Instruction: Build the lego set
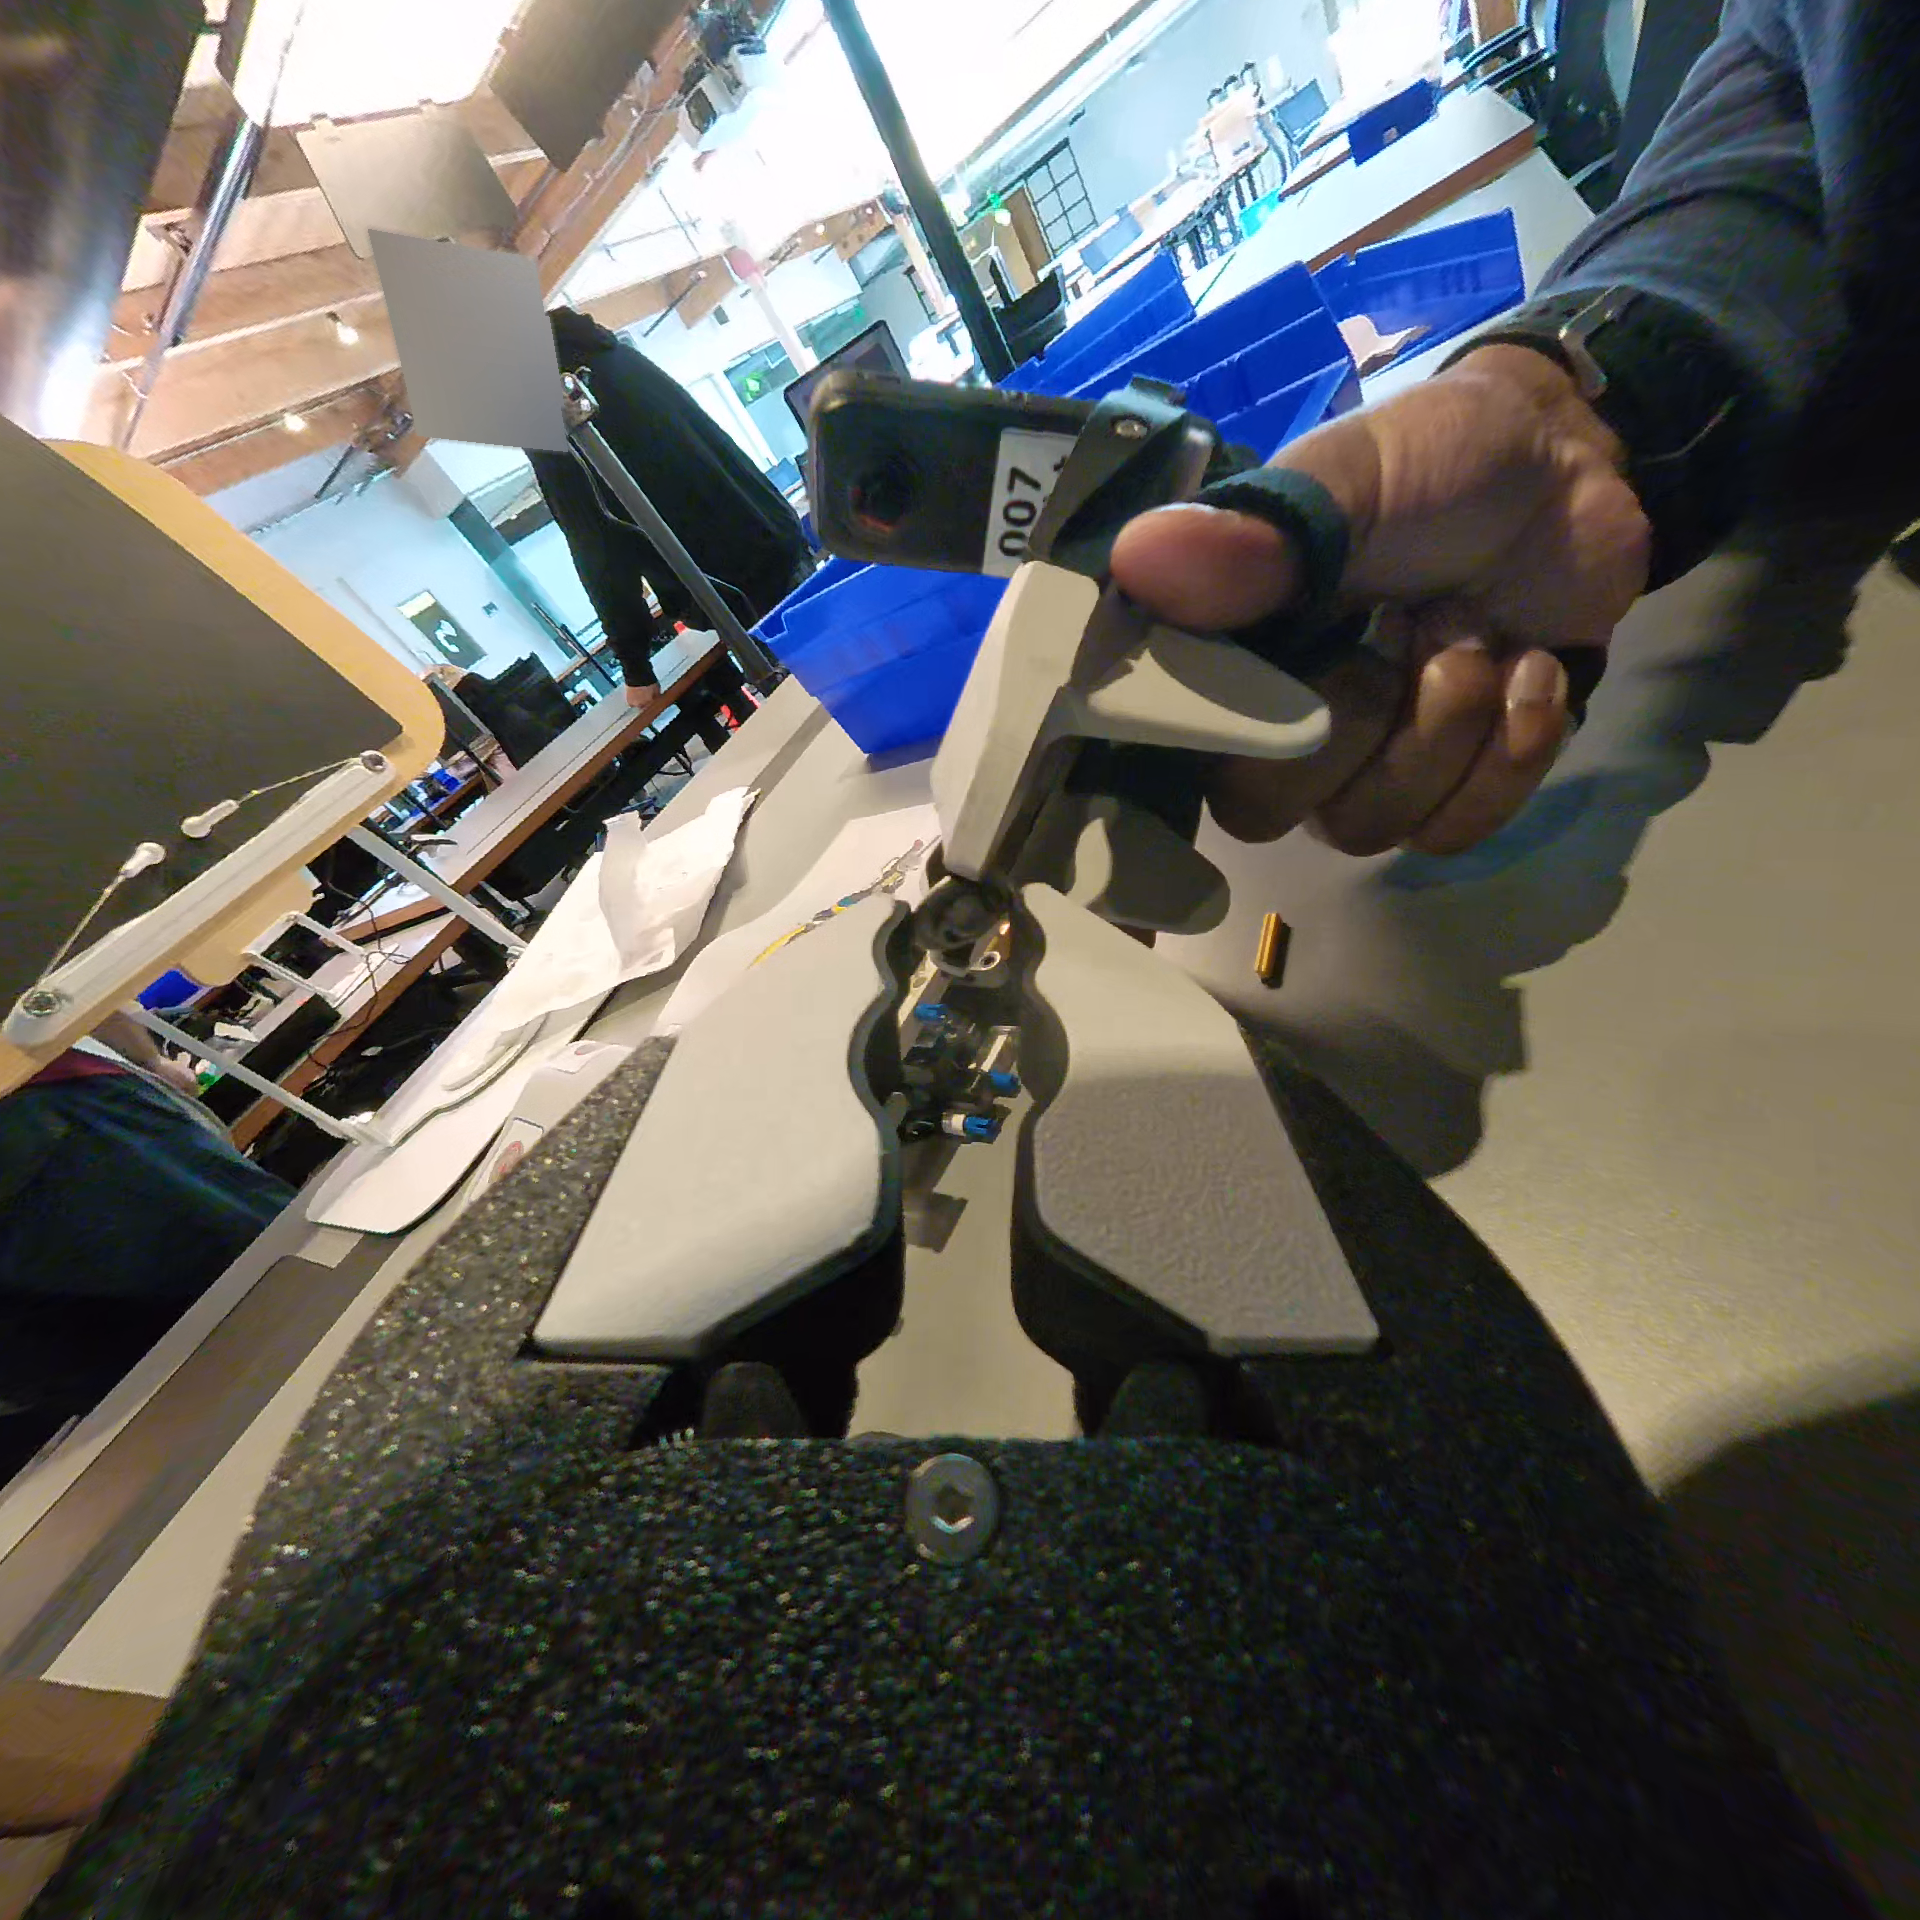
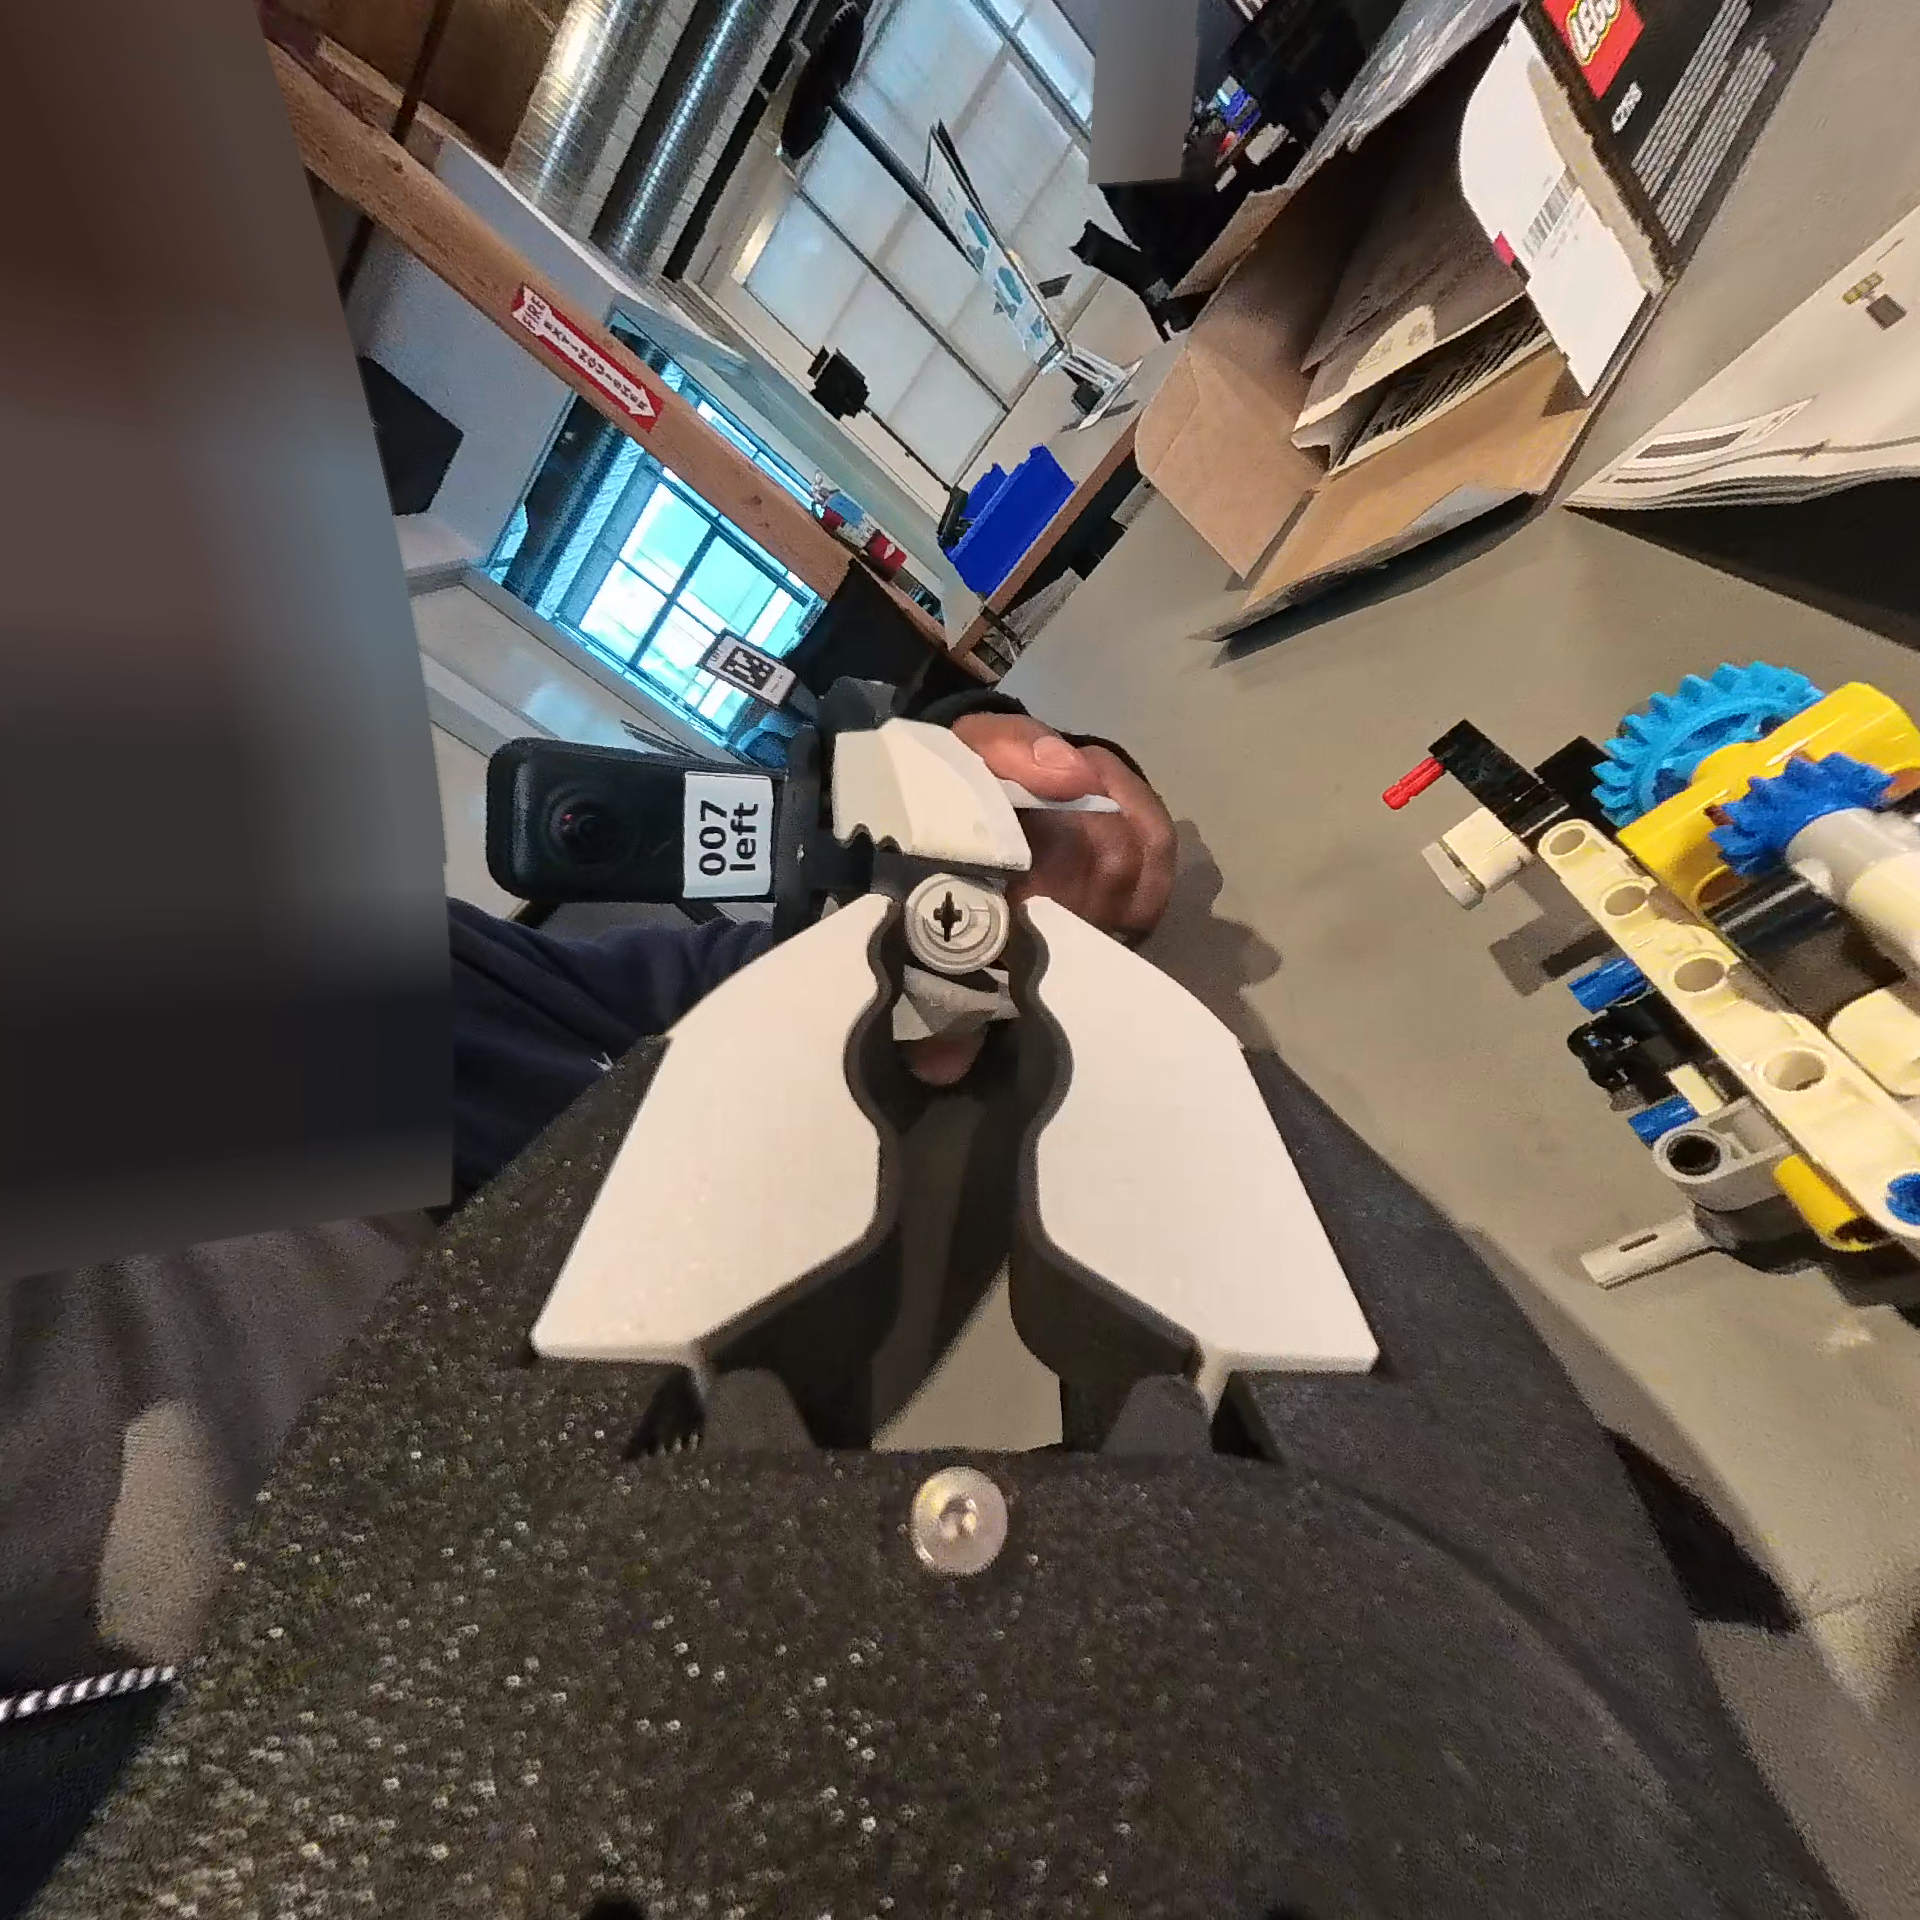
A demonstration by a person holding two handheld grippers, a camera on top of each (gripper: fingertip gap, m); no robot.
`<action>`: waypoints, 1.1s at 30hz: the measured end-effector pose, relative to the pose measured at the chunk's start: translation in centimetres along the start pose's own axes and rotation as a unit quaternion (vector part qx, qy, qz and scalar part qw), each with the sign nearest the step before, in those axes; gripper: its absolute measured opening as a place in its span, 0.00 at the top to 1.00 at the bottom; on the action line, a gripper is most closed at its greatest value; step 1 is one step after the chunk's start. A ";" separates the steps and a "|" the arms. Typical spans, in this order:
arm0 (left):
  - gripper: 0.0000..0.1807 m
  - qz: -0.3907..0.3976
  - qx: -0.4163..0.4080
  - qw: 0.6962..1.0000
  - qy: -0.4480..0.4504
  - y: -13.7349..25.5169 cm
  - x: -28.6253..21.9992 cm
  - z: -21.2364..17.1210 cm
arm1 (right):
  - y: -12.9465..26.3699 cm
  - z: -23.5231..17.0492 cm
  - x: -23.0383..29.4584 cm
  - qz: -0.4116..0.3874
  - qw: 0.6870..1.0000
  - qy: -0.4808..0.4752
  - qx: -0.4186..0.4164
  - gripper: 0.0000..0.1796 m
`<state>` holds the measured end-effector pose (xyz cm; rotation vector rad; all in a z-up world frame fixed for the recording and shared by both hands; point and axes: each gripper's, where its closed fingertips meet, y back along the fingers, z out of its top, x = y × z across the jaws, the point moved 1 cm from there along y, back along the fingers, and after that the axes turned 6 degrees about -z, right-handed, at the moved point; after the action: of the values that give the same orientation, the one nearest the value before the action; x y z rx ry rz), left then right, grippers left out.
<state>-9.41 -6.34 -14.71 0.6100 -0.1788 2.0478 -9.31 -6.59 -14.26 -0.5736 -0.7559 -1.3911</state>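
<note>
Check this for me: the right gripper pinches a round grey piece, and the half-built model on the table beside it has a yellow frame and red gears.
One thing is wrong: the gears are blue, not red, as the right wrist view shows. The rest stands: the right gripper pinches a round grey piece, and the half-built model on the table has a yellow frame.

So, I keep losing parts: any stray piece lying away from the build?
Yes: a small brass-coloured pin lies alone on the grey table, right of the tools and apart from the model.
</note>
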 end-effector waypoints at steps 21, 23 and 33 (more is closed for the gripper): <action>0.91 -0.049 -0.141 0.954 0.259 2.9 4.4 0.3 | 2.4 1.2 -0.9 -0.070 0.988 0.135 0.025 0.83; 0.91 -0.062 -0.154 0.949 0.269 3.1 4.5 0.5 | 2.8 1.3 -0.9 -0.074 0.985 0.151 0.031 0.84; 0.91 -0.112 -0.089 0.978 0.155 1.0 0.9 0.7 | 1.9 0.3 0.4 -0.042 0.991 0.114 0.060 0.84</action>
<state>-10.37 -6.47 -13.54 0.1864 -0.1030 1.8546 -7.46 -6.39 -13.61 -0.2858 -0.6777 -1.4489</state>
